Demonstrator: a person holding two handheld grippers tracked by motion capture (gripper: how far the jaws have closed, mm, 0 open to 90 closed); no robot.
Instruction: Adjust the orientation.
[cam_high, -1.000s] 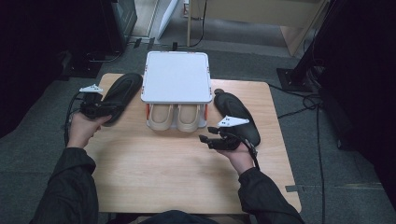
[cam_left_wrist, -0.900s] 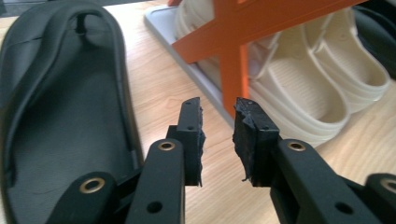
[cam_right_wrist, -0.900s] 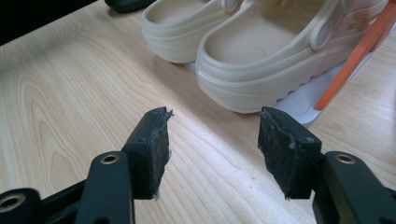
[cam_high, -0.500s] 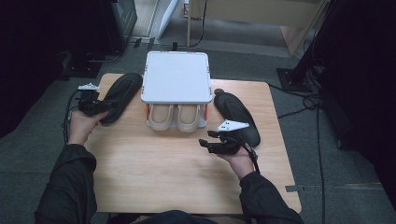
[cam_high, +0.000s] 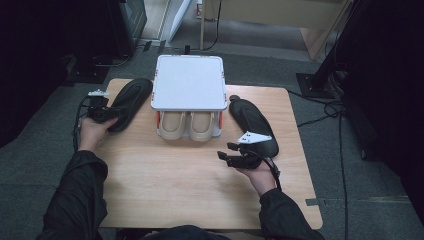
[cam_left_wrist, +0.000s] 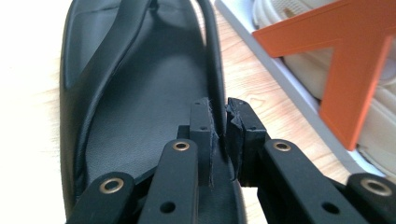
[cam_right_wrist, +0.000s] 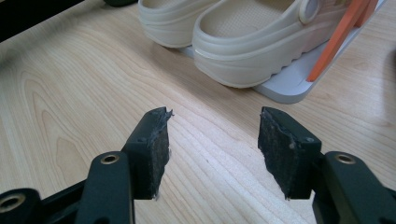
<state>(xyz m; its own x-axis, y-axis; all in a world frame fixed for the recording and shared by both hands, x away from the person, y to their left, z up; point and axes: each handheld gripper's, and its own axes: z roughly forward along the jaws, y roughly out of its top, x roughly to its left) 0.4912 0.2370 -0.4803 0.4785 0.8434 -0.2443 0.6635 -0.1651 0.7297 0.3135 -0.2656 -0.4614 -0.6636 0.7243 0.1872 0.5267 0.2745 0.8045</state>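
Left gripper (cam_left_wrist: 218, 122) has just pinched its fingers onto the rim of the black insole (cam_high: 129, 101) at the surface's far left. Right gripper (cam_right_wrist: 212, 149) hovers released over bare wood near the cream clogs (cam_right_wrist: 243, 37).

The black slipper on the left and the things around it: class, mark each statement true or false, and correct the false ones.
1. The left gripper is shut on the edge of the left black slipper. True.
2. The right gripper holds a cream clog. False: its jaws stand open over bare table, with nothing between them.
3. A pair of cream clogs sits on the lower shelf of the white rack. True.
4. The right black slipper lies on top of the rack. False: it lies on the table beside the rack.
5. The rack has orange side supports. True.
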